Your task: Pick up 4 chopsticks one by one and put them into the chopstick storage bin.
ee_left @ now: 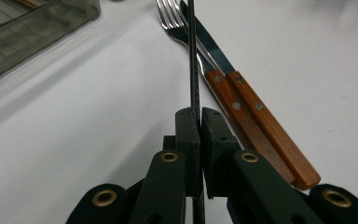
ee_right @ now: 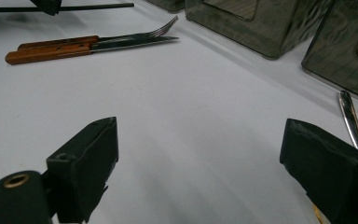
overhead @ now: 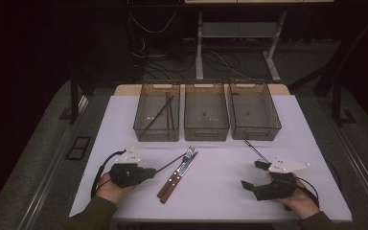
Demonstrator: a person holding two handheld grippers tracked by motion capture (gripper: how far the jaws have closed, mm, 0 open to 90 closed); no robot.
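Note:
My left gripper (overhead: 152, 171) (ee_left: 200, 114) is shut on a thin dark chopstick (overhead: 170, 162) (ee_left: 193, 60), which juts forward from its jaws toward the fork. A fork (overhead: 184, 160) (ee_left: 171, 18) and a knife (overhead: 178, 175) (ee_left: 214, 51), both with wooden handles, lie side by side just right of that gripper. My right gripper (overhead: 251, 174) (ee_right: 205, 140) rests at the table's front right, jaws wide open with bare table between them. A slim metal utensil (overhead: 255, 149) (ee_right: 350, 116) lies just beyond its right jaw. The right gripper view also catches the fork and knife (ee_right: 93, 43) and the held chopstick (ee_right: 93, 7).
Three smoky see-through bins stand in a row at the back: left (overhead: 156, 133), middle (overhead: 206, 132), right (overhead: 256, 132). Dark chopsticks (overhead: 160, 115) lie in the left bin. The white table (overhead: 220, 191) ends close behind both hands. Cables and desk legs lie on the floor beyond.

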